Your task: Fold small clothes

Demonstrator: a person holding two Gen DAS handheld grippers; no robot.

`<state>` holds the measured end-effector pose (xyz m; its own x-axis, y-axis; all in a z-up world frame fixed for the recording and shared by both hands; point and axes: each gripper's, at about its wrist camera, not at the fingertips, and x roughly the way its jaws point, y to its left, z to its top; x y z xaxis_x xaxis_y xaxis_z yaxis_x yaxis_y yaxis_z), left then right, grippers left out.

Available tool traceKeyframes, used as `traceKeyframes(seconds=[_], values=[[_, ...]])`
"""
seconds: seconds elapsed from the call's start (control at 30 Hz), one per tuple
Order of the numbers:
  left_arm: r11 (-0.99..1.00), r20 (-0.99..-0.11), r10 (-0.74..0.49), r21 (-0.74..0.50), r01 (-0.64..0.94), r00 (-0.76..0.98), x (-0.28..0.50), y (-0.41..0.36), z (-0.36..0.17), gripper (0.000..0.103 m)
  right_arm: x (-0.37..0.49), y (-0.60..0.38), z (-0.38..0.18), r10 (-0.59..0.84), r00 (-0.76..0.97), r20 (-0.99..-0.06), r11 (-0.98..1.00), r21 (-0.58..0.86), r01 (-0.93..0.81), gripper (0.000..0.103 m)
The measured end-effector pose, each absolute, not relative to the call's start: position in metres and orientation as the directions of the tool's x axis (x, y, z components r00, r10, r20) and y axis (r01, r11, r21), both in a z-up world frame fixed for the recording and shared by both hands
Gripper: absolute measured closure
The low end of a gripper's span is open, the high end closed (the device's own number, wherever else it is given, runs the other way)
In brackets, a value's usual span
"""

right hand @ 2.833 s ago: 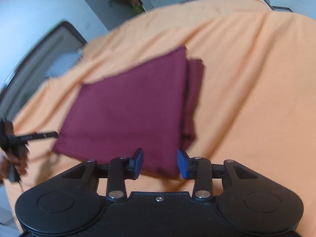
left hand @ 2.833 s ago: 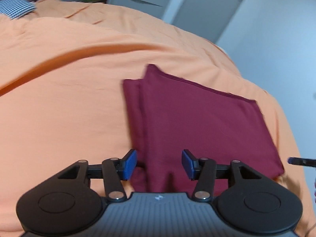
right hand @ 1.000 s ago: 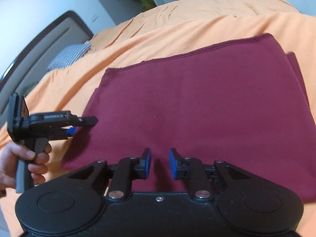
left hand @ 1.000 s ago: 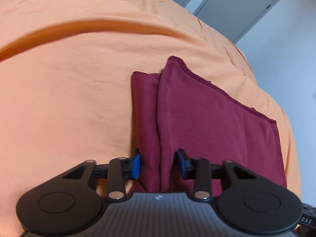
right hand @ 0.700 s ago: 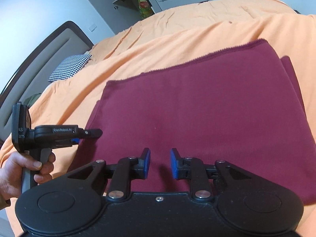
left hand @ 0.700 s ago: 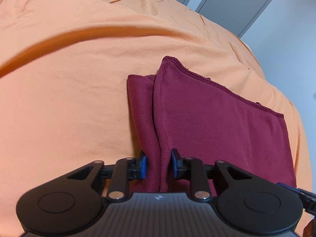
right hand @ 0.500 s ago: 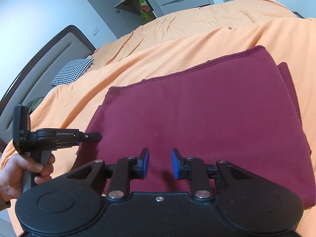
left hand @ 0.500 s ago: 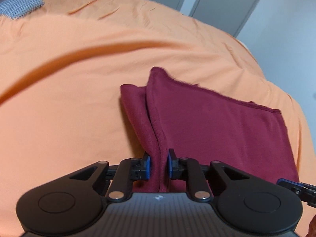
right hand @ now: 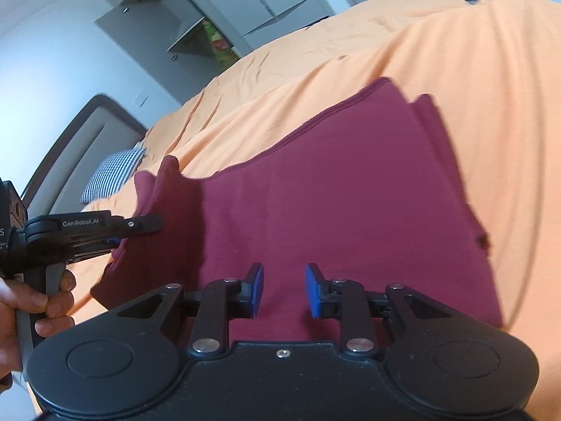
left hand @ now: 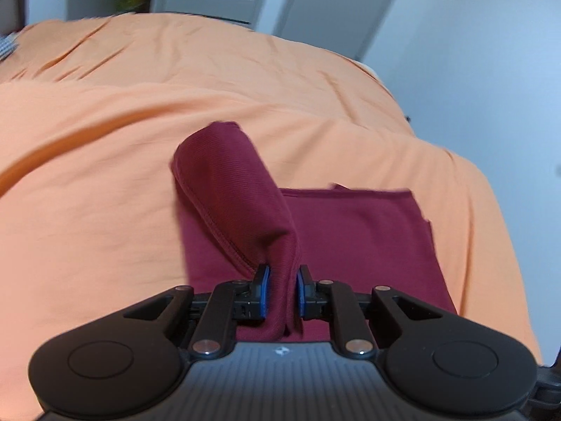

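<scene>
Orange bed [left hand: 105,175], maroon cloth [right hand: 350,193] lying on it already folded flat. Left gripper [left hand: 280,286] clamps its left edge and lifts it (another fold looks underway); right gripper [right hand: 283,289] hovers, jaws apart, holding nothing.

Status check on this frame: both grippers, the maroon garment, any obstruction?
Left gripper shut on maroon garment, edge lifted off orange bedspread. Right gripper open, empty, over the cloth. No obstruction seen.

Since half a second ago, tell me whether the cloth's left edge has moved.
Yes. The left gripper has lifted the cloth edge off the orange sheet and is carrying it rightward over the flat part.
</scene>
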<state>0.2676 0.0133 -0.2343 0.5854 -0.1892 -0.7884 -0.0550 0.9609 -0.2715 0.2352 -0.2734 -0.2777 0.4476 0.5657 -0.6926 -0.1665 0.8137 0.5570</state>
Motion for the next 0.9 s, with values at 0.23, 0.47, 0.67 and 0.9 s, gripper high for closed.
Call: traceKeyframes(seconds=[0.23, 0.47, 0.67, 0.9], values=[[0.984, -0.835, -0.156, -0.178, 0.01, 0.527, 0.276, -0.036, -0.281, 0.075, 0.235, -0.306, -0.284, 0.559, 0.463, -0.688, 0.792, 0.609, -0.052, 0.071], [0.906, -0.713, -0.309, -0.422, -0.034, 0.629, 0.236, 0.0, -0.244, 0.044, 0.241, -0.309, -0.287, 0.587, 0.462, -0.665, 0.756, 0.654, -0.02, 0.068], [0.869, -0.689, -0.259, -0.472, -0.148, 0.677, 0.192, 0.057, -0.227, 0.036, 0.265, -0.284, -0.3, 0.707, 0.42, -0.569, 0.623, 0.782, 0.01, 0.061], [0.856, -0.735, -0.235, -0.466, -0.224, 0.636, 0.168, 0.089, -0.241, 0.036, 0.298, -0.246, -0.338, 0.752, 0.346, -0.56, 0.578, 0.814, 0.061, 0.061]])
